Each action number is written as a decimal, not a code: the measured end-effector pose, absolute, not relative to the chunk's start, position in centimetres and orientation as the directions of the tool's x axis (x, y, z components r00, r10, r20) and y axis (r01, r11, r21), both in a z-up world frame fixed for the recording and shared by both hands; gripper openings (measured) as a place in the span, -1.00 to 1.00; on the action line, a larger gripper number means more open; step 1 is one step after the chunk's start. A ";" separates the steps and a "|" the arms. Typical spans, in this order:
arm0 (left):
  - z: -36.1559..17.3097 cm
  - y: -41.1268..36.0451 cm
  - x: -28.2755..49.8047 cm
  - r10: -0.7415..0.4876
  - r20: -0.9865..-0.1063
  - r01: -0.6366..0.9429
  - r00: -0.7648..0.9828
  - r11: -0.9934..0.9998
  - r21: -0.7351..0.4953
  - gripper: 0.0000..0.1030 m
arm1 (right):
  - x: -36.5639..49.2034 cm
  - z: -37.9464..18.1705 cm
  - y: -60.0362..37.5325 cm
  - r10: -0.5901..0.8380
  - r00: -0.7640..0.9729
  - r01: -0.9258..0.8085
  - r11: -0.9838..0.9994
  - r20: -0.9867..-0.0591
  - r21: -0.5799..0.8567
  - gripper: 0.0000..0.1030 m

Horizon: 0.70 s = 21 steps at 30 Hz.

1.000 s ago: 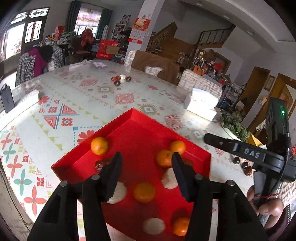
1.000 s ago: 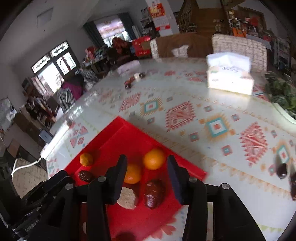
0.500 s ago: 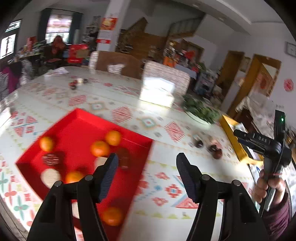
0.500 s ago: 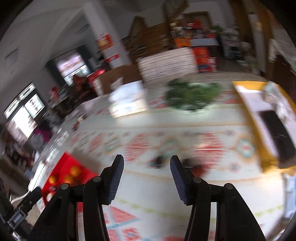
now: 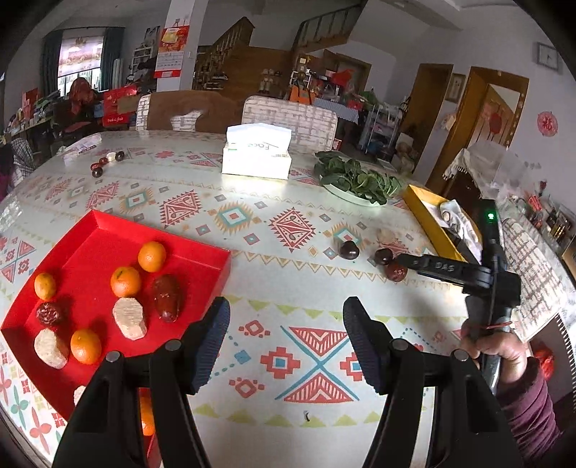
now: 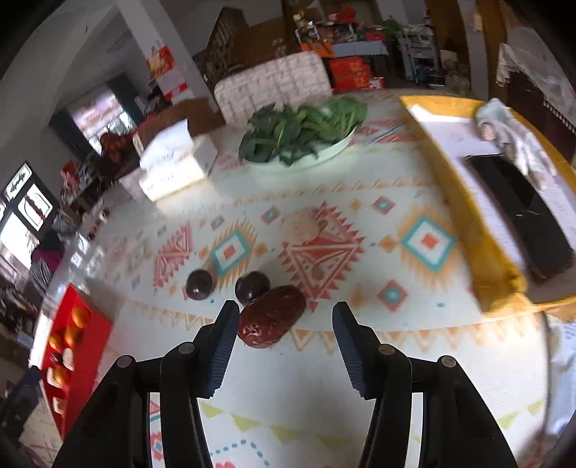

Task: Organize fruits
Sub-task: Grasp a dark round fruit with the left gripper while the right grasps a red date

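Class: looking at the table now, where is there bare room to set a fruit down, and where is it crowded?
Free: the tablecloth between the red tray and the red date, and ahead toward the tissue box. Crowded: the tray's near half, and around the two dark round fruits.

A lived-in home: dining table (image 5: 252,230), staircase (image 5: 324,25), cluttered shelves (image 5: 316,79).

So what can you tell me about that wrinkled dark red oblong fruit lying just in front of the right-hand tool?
The wrinkled dark red oblong fruit, which looks like a dried date, has glossy, creased skin. It lies on its side, slanted, on the patterned table covering, outside the red tray. A round dark fruit sits right behind it, seemingly touching. The right gripper is open; the date lies close by its left finger, unheld.
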<state>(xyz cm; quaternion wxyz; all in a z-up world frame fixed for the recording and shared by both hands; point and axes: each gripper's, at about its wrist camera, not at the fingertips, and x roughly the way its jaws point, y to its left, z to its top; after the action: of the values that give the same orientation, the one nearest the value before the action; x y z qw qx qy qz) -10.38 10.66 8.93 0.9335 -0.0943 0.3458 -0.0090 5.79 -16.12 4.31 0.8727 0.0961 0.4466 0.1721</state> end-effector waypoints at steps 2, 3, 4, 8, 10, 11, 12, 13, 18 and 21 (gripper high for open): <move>8.8 10.1 -9.4 -0.083 -0.646 -0.039 0.759 0.984 -0.171 0.26 | 6.2 3.7 -15.5 0.384 0.533 -0.226 0.924 -0.754 0.310 0.13; 8.8 9.8 -8.8 -0.084 -0.644 -0.031 0.760 0.986 -0.166 0.26 | 6.3 3.6 -15.2 0.379 0.532 -0.231 0.925 -0.757 0.301 0.14; 8.8 9.4 -8.0 -0.086 -0.641 -0.023 0.762 0.987 -0.160 0.26 | 6.5 3.4 -14.9 0.375 0.531 -0.237 0.927 -0.760 0.291 0.14; 8.3 8.0 -3.5 -0.141 -0.657 0.007 0.740 0.979 -0.203 0.26 | 6.4 2.9 -14.1 0.345 0.544 -0.254 0.936 -0.765 0.242 0.01; 7.9 7.2 -1.3 -0.182 -0.667 0.033 0.723 0.972 -0.231 0.26 | 6.2 2.9 -14.1 0.346 0.543 -0.261 0.936 -0.765 0.238 -0.08; 7.6 6.7 0.0 -0.199 -0.670 0.048 0.716 0.970 -0.237 0.26 | 6.1 3.0 -14.2 0.347 0.541 -0.260 0.935 -0.766 0.240 -0.12; 7.3 6.2 0.9 -0.202 -0.676 0.053 0.709 0.971 -0.234 0.26 | 6.0 3.0 -14.5 0.344 0.541 -0.254 0.937 -0.767 0.241 -0.19; 6.7 5.5 2.4 -0.198 -0.693 0.056 0.693 0.973 -0.222 0.26 | 6.0 3.1 -14.8 0.340 0.543 -0.247 0.938 -0.768 0.241 -0.25; 3.8 2.8 6.3 -0.194 -0.747 0.100 0.636 0.980 -0.170 0.25 | 6.0 3.2 -16.9 0.351 0.545 -0.207 0.936 -0.761 0.283 -0.27; 2.3 1.3 7.8 -0.158 -0.770 0.119 0.619 0.987 -0.107 0.10 | 6.2 3.0 -17.6 0.371 0.533 -0.194 0.928 -0.761 0.318 -0.28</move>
<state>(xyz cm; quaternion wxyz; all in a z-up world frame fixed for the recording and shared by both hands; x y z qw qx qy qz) 7.84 1.34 2.31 0.8994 -0.0229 0.4298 -0.0768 6.22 -17.59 3.02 0.8699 0.0976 0.4553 0.1623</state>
